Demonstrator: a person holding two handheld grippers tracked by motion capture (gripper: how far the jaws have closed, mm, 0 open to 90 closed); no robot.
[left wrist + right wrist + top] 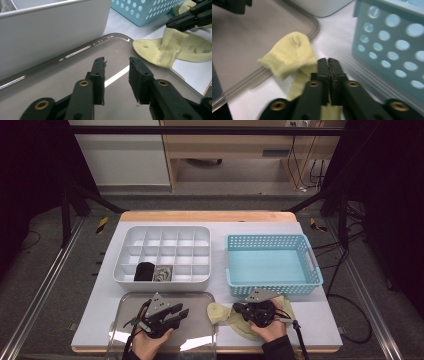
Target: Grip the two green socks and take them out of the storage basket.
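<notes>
A pale yellow sock (pixel 219 313) lies on the white table between the metal tray (pixel 202 296) and the blue basket (pixel 272 260), its toe end at the tray's corner. My right gripper (pixel 236 309) rests on it. In the right gripper view its jaws (pixel 327 61) are pressed together with the sock (pixel 292 50) bunching out from under them. My left gripper (pixel 183 313) hovers low over the tray (pixel 75 72). Its jaws (pixel 116 67) stand apart with nothing between them. The sock (pixel 170 47) and the right gripper (pixel 172 23) lie beyond it.
A white divided organizer (pixel 162 232) sits behind the tray, with a black rolled item (pixel 144 271) and a grey one (pixel 162 273) in its front row. The blue basket's wall (pixel 392 37) stands close to the right gripper. The table's front edge is near both hands.
</notes>
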